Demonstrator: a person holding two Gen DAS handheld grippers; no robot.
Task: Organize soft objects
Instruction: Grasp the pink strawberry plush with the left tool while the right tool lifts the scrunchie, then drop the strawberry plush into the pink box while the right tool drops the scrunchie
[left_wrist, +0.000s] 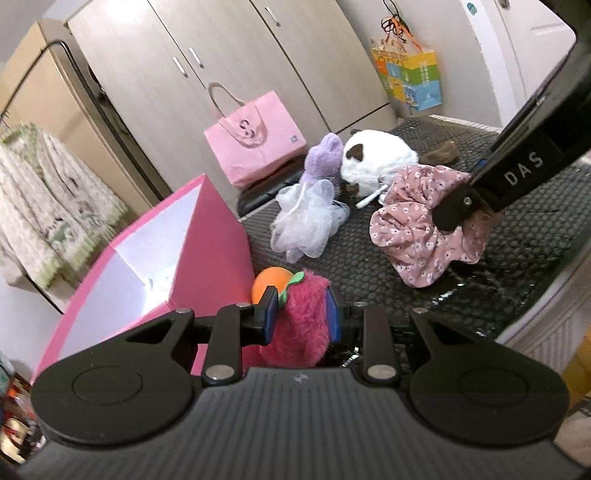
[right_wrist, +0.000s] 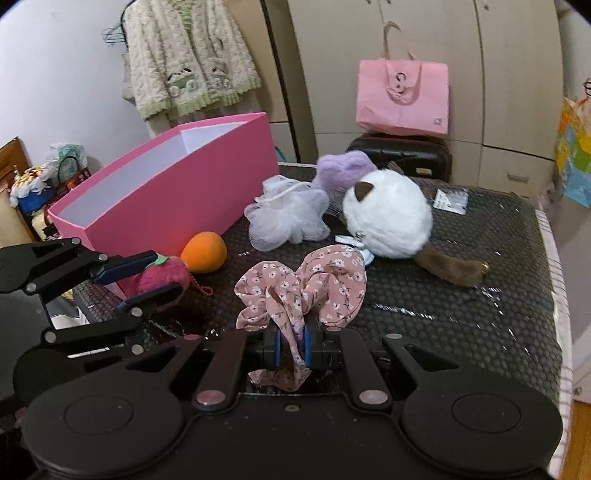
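Both wrist views looked down close over the dark table (left_wrist: 424, 295), sharing pink box (right_wrist: 166, 192), plush toys

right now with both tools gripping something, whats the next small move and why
Probably carry the left tool, shut on the fuzzy strawberry plush, over the open pink box right beside it. The right tool has only pinched the floral scrunchie, farther from the box.
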